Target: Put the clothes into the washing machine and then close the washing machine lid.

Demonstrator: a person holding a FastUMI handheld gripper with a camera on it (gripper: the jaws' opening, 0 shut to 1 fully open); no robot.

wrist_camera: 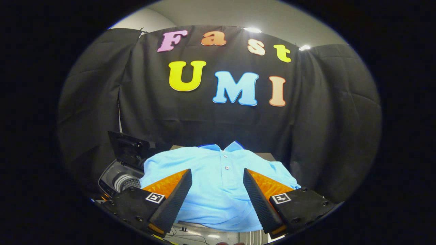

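Observation:
A light blue polo shirt [218,173] lies spread flat just ahead of my fingers, collar and buttons pointing away from me. My gripper [217,173] is open, its two fingers wide apart above the shirt's chest, with nothing pressed between them. Left of the shirt stands the washing machine [117,178], its dark lid [129,149] raised upright at the back. The ribbed drum [124,182] shows through the opening, beside my left finger [170,190]. The shirt's left sleeve reaches toward the machine's rim.
The shirt rests on a surface whose brown far edge [265,156] shows behind the collar. A pale surface with thin cables [190,234] lies under my fingers. The black cloth wall [218,129] closes off the back and both sides.

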